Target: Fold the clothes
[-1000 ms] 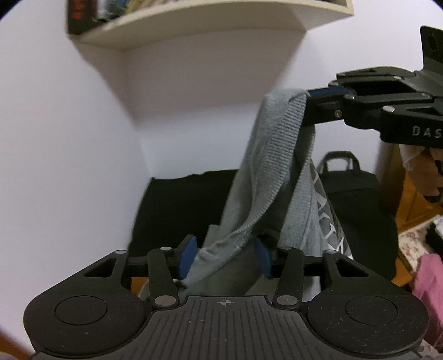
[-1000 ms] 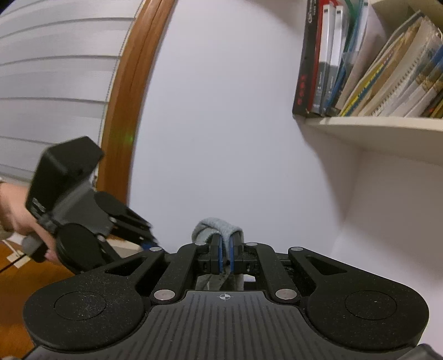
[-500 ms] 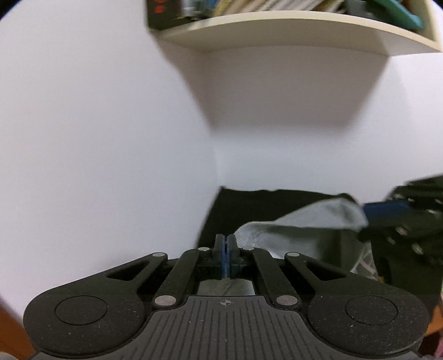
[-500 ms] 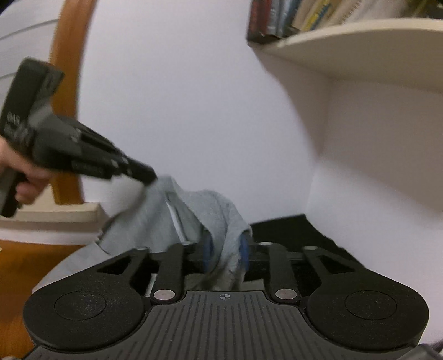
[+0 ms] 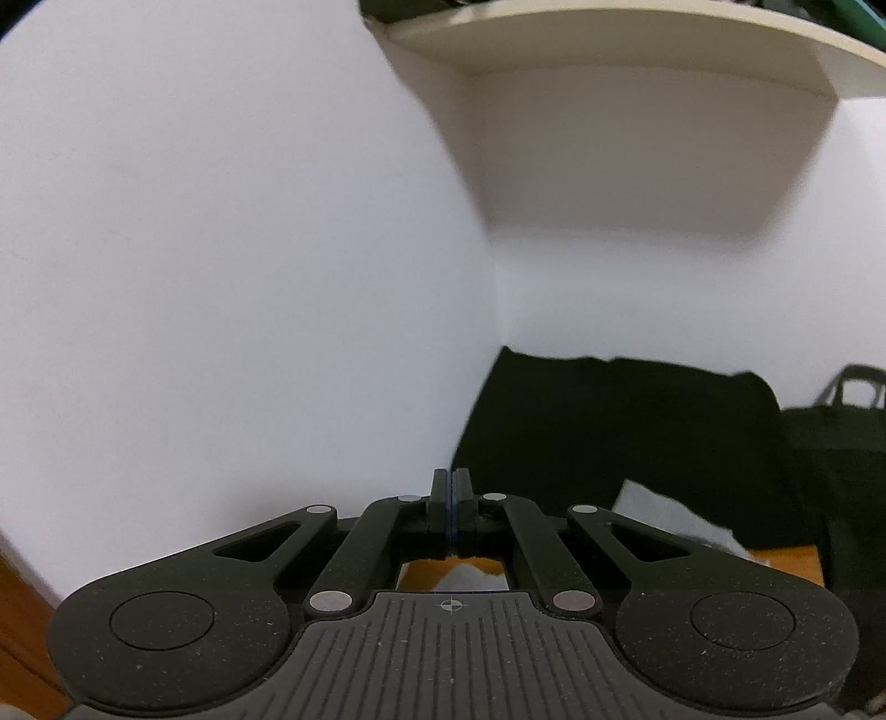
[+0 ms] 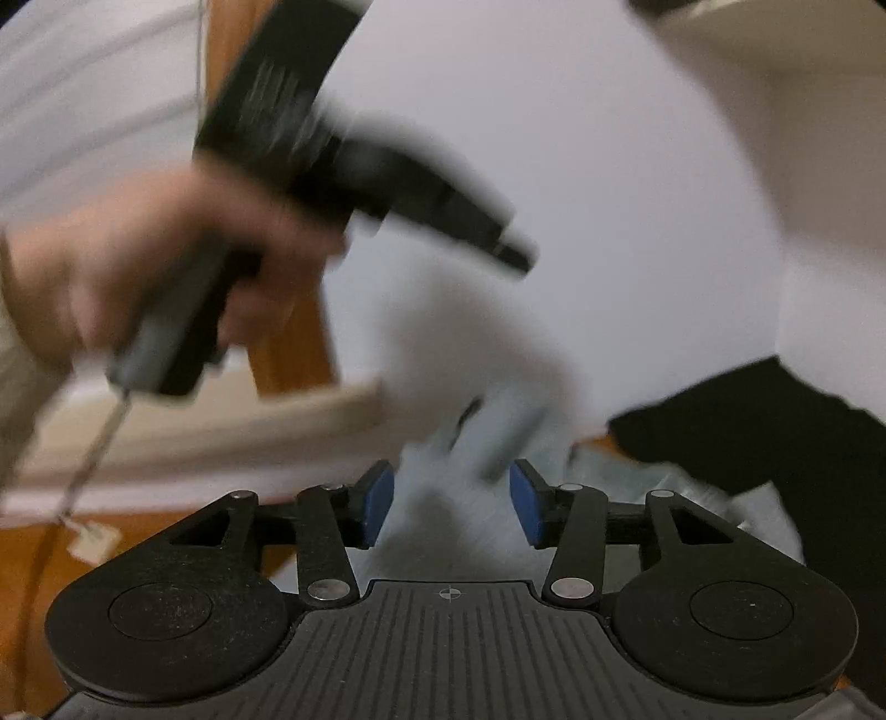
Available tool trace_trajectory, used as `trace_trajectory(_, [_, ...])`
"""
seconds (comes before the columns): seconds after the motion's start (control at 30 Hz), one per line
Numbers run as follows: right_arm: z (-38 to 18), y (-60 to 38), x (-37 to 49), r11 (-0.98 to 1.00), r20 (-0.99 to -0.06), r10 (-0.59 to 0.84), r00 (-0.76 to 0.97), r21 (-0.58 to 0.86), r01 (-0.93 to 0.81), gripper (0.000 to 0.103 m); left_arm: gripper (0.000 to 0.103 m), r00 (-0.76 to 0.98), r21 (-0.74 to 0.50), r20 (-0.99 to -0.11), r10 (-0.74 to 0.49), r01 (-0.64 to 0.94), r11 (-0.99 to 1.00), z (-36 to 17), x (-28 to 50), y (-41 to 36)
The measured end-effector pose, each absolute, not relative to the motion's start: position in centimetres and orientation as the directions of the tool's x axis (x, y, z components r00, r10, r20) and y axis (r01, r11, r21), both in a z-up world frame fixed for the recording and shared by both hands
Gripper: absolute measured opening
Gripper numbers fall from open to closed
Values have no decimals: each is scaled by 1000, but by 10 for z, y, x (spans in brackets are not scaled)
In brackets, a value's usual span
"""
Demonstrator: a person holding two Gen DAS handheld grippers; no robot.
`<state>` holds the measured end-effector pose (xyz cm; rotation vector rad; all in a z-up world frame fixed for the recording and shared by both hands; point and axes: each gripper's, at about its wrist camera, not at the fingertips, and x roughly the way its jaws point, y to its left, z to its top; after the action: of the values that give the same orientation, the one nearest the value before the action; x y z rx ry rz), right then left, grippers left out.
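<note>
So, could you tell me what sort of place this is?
Probably a room in a home: a wall shelf in a white corner, a wooden floor, and a grey garment lying by dark bags.

No text, label, brand or number can be read in either view. The left tool's body (image 6: 288, 105), seen from the right wrist, carries faint rows of marks on its dark side, but motion blur leaves them illegible.

Grey garment (image 6: 487, 443) motion-blurred (shape unreadable); left hand (image 6: 138, 266) smeared; shelf (image 5: 637, 50) cropped.
</note>
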<state>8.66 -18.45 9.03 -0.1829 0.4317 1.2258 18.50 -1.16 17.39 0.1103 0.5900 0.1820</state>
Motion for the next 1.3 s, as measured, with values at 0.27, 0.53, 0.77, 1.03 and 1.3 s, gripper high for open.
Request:
trace_trajectory(0.27, [64,-161,90,374,-443,860,251,214,-902,48,0,793,111,-586,167,-126,986,150,184,2])
trace_trajectory(0.53, [69,-201,83,339,-424,870,253,142,-930,6,17,777,38,-625,78,-70,997,143,196,17])
trace_trajectory(0.77, [54,-239,78,357,-441,852,282,97,-929,6,36,675,-49,-736,-52,24,999,118,223,0])
trace_trajectory(1.03, [54,-239,77,344,-403,871,280,95,-934,6,47,690,-103,-714,-117,62,993,126,225,-18])
trace_trajectory(1.3, [48,-231,70,337,-368,885,286,80,-938,6,6,625,10,-780,-48,89,996,109,221,-38])
